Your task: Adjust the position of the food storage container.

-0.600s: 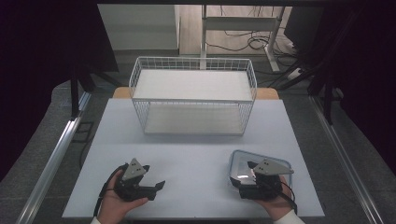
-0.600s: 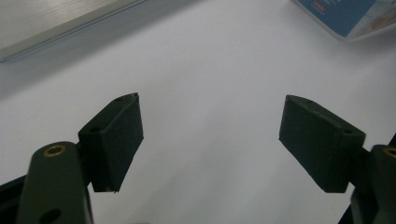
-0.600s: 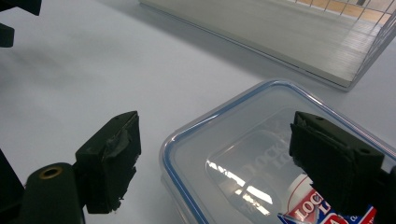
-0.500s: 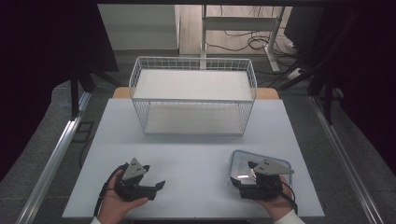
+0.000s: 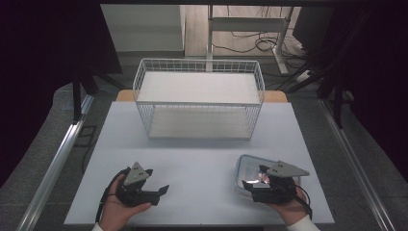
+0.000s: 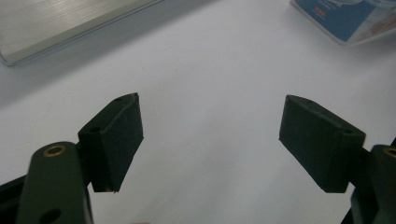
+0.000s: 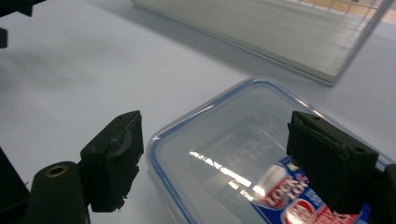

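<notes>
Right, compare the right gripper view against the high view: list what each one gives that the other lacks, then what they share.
Right gripper view alone: the printed label under the container's clear lid, the blue seal along its rim, and the gripper's jaws standing apart above the lid, one beyond the container's edge.

High view alone: both hands, the left gripper resting on bare table, the whole wire basket with its two shelves, and the floor past the table.

Both: the plastic container, the white table, the right gripper over the container, and the basket's lower shelf.
</notes>
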`<control>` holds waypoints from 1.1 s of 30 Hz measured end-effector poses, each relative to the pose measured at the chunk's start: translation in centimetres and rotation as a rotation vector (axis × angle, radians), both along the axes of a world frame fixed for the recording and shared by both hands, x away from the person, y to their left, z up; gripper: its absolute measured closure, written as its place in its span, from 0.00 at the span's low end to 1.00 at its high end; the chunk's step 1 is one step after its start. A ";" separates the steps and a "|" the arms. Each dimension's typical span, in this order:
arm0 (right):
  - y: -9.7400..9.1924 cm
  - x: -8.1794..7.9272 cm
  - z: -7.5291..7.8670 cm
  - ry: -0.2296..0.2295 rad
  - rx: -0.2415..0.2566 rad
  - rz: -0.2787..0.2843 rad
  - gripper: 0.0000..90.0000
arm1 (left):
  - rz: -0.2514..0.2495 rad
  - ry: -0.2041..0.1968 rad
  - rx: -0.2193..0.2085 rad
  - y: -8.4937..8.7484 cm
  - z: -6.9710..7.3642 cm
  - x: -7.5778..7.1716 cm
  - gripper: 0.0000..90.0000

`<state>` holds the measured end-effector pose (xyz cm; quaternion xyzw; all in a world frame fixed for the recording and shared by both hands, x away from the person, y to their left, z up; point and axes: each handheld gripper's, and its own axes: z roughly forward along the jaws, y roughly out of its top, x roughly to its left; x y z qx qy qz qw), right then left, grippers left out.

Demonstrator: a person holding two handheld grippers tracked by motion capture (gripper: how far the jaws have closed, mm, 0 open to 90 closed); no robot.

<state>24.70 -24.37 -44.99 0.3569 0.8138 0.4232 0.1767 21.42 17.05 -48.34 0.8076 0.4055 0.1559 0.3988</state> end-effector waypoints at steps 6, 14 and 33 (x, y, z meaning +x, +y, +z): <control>-1.3 0.2 0.6 0.033 0.015 -0.062 0.22 | 0.003 -0.015 0.001 0.2 0.2 0.2 0.24; -4.3 0.2 2.0 0.070 0.022 -0.115 0.31 | 0.001 -0.006 -0.001 0.1 0.0 0.5 0.24; -11.8 0.9 1.6 0.162 -0.061 -0.396 0.54 | -0.003 0.007 0.009 -0.1 -0.3 0.6 0.24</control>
